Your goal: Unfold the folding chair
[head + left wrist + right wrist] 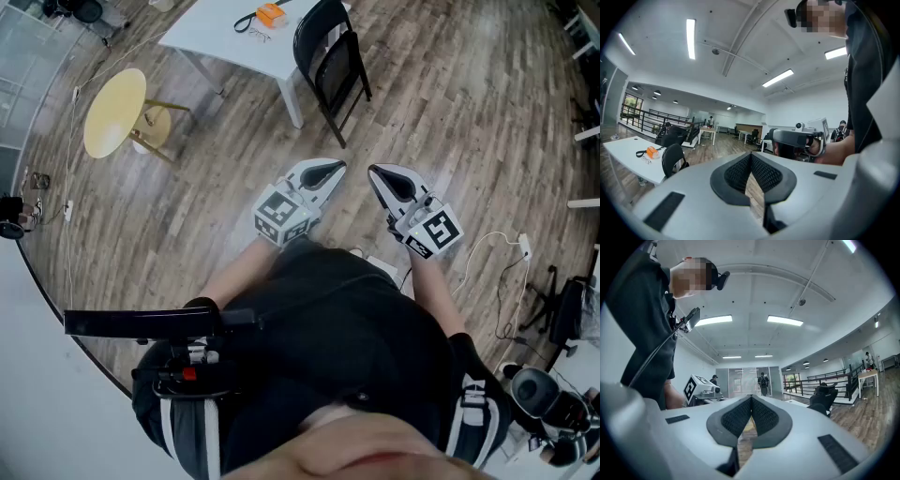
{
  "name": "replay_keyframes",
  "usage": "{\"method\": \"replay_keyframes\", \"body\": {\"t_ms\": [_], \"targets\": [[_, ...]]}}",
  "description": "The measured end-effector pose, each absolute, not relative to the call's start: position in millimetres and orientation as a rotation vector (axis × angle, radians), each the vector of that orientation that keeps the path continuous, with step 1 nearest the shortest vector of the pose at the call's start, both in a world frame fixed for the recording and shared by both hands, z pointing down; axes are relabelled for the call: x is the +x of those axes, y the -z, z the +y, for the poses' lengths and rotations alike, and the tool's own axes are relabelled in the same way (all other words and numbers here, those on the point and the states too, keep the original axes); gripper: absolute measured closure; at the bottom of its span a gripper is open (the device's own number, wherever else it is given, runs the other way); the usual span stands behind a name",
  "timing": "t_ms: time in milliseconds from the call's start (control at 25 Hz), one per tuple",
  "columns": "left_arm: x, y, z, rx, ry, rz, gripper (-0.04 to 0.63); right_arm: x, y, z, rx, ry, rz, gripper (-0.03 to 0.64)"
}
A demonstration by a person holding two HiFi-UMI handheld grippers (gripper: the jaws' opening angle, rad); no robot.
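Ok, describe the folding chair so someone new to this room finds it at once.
Start at the white table at the top of the head view, with an orange object on it. At its near right corner stands the folding chair. It is all black with a rounded back, unlike the round yellow stool farther left.

i see a white table [220, 39] with an orange thing [271, 14] on it, a yellow table [114, 111] beside it, a cable [521, 247] on the floor [450, 112].
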State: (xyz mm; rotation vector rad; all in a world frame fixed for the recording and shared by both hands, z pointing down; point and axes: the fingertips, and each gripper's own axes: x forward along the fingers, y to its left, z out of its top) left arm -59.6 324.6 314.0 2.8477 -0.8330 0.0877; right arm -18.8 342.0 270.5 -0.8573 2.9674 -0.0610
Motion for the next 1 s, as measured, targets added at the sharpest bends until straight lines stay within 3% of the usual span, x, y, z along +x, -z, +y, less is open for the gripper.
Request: {"method": "replay_keyframes", "body": {"t_ms": [1000], "targets": [[-76.2, -319.0, 315.9, 2.801, -0.09, -0.873, 0.591, -28.0, -292.4, 326.4, -0.788, 0.21, 2.984, 0.609]]}}
